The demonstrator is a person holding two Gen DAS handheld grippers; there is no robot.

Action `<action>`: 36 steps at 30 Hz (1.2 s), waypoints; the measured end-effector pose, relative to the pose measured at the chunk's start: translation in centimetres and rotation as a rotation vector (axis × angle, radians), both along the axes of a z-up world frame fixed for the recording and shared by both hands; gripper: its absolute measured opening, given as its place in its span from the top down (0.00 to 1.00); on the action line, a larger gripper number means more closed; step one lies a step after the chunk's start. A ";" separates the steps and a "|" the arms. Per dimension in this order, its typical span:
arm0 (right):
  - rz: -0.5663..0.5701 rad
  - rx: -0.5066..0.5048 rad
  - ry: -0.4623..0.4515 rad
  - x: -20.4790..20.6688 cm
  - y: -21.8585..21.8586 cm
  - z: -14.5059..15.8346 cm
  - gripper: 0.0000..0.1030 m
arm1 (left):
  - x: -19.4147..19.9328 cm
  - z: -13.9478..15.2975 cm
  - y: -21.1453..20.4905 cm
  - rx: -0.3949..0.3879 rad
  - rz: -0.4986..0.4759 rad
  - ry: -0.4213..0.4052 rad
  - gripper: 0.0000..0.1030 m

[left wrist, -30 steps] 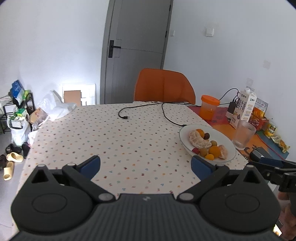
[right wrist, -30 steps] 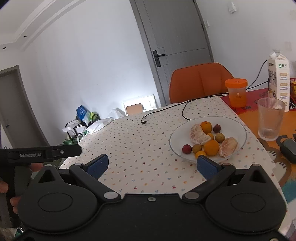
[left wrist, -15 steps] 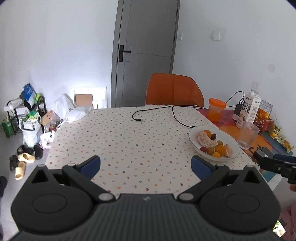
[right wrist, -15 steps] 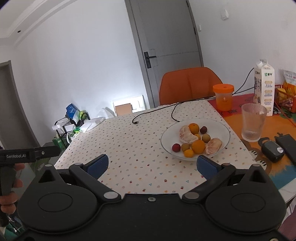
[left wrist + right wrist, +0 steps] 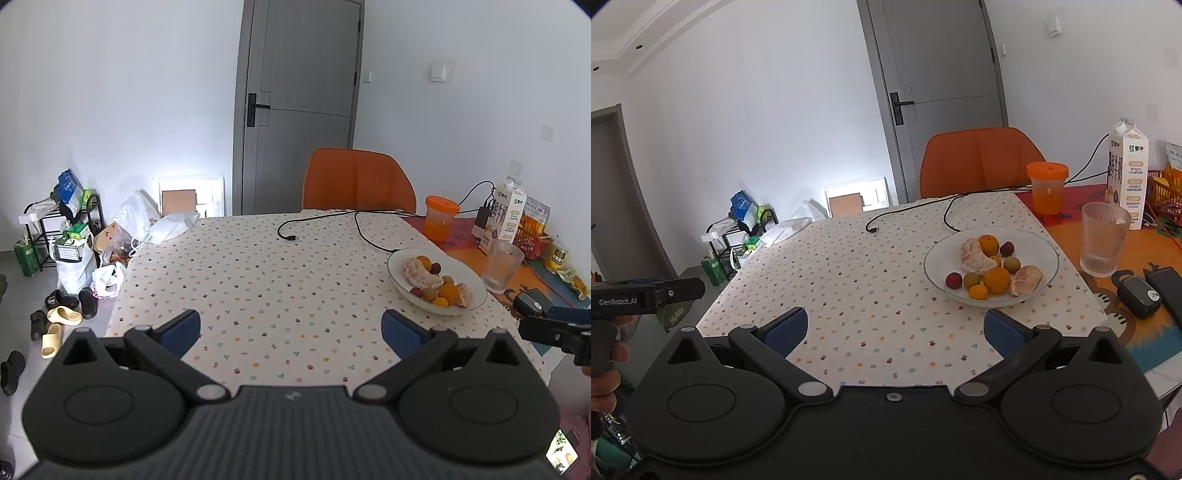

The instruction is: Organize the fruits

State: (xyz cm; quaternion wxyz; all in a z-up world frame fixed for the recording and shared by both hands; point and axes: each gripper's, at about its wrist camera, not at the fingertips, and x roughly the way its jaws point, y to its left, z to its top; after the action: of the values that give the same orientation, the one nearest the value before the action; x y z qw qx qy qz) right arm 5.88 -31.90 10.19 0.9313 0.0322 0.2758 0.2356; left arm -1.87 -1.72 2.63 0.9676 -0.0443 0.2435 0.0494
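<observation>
— Where was the fruit when both claws hung over the near edge of the table [image 5: 849, 295]?

— All of it lay in the white plate [image 5: 1045, 254], ahead and to the right of the right claw [image 5: 894, 328], well apart from its tips. From the left claw [image 5: 291, 330] the plate [image 5: 399, 269] sat further off to the right.

— And the claws themselves?

— Both were spread wide with nothing between the blue pads — neither touched anything.

— How would that fruit handle, in your view?

— The two peeled pieces [image 5: 975, 256] looked soft and moist; squeezed hard they would likely tear or leak, so I'd take one across its thick middle with a light close. The whole oranges [image 5: 996, 280] seemed firm but round and apt to roll, so a grip across the widest part from above would suit. The small red one [image 5: 953, 280] and the little brown ones [image 5: 971, 280] were light and smooth — easy to flick away, best pinched dead centre.

— Anything nearby to mind?

— A ribbed glass [image 5: 1102, 240] stood just beside the plate on the right, and I judged it breakable; a black cable [image 5: 945, 218] lay beyond.
</observation>
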 end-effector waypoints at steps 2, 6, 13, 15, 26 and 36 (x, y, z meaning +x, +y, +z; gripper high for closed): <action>0.001 0.003 0.000 0.0 0.0 0.0 0.00 | -0.1 0.0 0.0 0.003 0.000 0.001 0.00; 0.006 -0.001 -0.001 -0.1 0.1 -0.1 0.00 | 0.1 0.0 -0.1 0.003 -0.002 0.005 0.00; 0.005 -0.003 0.005 0.1 0.3 -0.3 0.00 | 0.2 -0.2 -0.1 0.005 -0.005 0.006 0.00; 0.009 -0.002 0.006 0.1 0.3 -0.3 0.00 | 0.2 -0.3 -0.1 0.004 -0.005 0.008 0.00; 0.016 0.002 0.000 0.0 0.4 -0.3 0.00 | 0.2 -0.5 -0.2 0.008 -0.011 0.012 0.00; 0.012 0.004 0.001 0.0 0.4 -0.2 0.00 | 0.1 -0.6 -0.3 0.007 -0.010 0.013 0.00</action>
State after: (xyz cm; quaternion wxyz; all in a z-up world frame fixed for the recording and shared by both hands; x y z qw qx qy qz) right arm 5.90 -31.47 9.96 0.9296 0.0324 0.2761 0.2419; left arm -1.72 -1.97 2.04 0.9665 -0.0393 0.2497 0.0456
